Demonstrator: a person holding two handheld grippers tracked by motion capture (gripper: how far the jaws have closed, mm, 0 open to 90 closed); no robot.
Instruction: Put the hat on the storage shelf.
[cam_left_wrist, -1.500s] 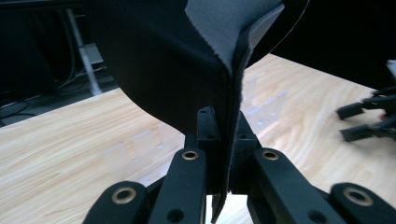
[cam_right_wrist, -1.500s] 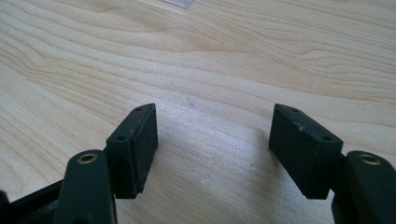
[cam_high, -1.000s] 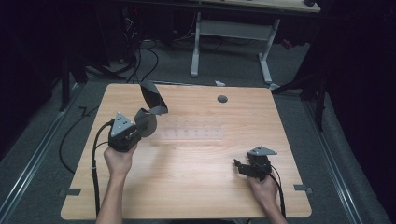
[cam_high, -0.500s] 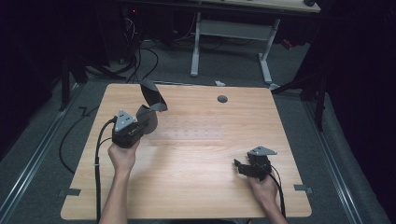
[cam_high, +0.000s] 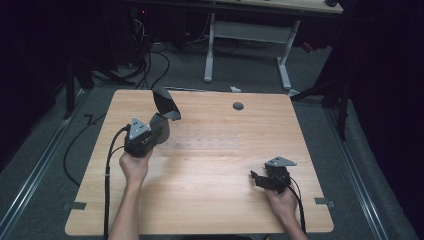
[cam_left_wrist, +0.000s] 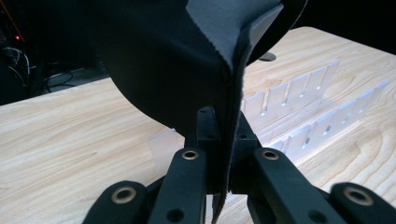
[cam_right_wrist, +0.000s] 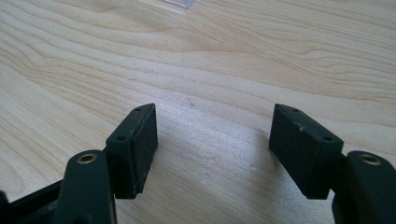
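1. High view: left gripper (cam_high: 159, 125) lifts a dark round pad (cam_high: 166, 103) above the table (cam_high: 210, 200) near its far-left corner.
2. Left gripper view: jaws clamped on the pad's folded edge; clear slotted rack (cam_left_wrist: 299, 109) beyond.
3. Right gripper (cam_right_wrist: 212, 144): jaws apart, near right edge.

A wood table (cam_high: 200, 200) sits on grey carpet floor (cam_high: 370, 165). It has a small round hole (cam_high: 238, 106) near the far edge. Behind it stands a 2nd desk w/ white legs (cam_high: 208, 55). Black cables (cam_high: 150, 60) lie on the floor at the back left. A tiny red light (cam_high: 143, 11) glows there. The room is v. dark all around.
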